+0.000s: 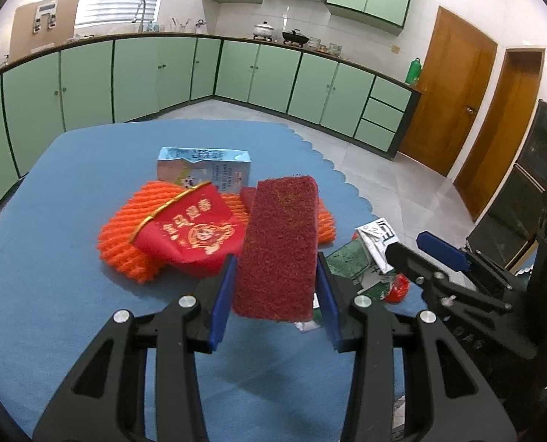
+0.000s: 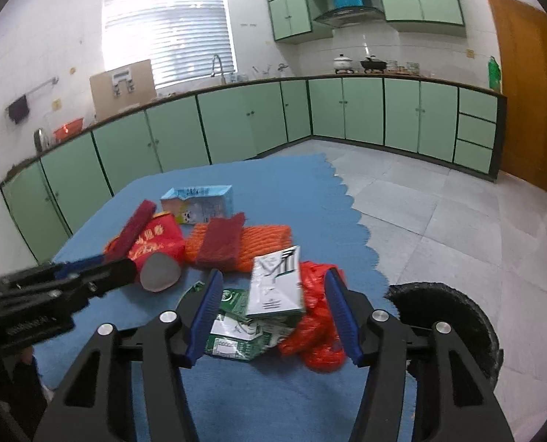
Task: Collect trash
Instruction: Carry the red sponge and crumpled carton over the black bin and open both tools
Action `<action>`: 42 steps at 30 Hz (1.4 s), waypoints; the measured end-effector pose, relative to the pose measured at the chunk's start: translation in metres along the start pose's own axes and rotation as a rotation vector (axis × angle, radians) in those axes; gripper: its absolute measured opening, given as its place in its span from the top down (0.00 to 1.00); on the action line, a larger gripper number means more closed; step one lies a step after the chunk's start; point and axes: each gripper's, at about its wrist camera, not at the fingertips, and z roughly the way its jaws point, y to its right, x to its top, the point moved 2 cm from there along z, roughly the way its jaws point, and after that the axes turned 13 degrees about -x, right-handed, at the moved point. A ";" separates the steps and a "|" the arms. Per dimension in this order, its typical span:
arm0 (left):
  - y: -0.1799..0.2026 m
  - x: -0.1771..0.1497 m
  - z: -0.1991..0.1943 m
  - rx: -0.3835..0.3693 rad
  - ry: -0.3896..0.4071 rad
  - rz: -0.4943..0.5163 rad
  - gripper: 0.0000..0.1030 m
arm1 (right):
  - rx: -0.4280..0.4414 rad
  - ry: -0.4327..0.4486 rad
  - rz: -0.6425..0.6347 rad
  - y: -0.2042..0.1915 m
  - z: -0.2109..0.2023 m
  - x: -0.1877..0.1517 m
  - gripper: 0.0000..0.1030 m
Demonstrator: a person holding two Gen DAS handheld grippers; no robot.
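Note:
My left gripper (image 1: 275, 276) is shut on a dark red scouring pad (image 1: 281, 246) and holds it above the blue table mat (image 1: 52, 294); the pad also shows in the right wrist view (image 2: 133, 230). Under it lie a red packet (image 1: 192, 228), orange foam netting (image 1: 126, 235) and a light blue carton (image 1: 203, 167). My right gripper (image 2: 273, 309) is open around a white and green carton (image 2: 275, 287) beside a red plastic bag (image 2: 317, 328). A second red pad (image 2: 220, 239) lies on the netting (image 2: 262, 241).
A black bin (image 2: 454, 320) stands at the table's right edge. Green kitchen cabinets (image 2: 236, 121) line the far walls, with wooden doors (image 1: 454, 88) to the right. Tiled floor (image 2: 439, 213) lies beyond the mat's scalloped edge.

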 end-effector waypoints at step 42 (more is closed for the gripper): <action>0.001 0.016 -0.031 0.008 0.069 -0.007 0.61 | 0.015 0.128 -0.046 -0.006 -0.040 0.045 0.65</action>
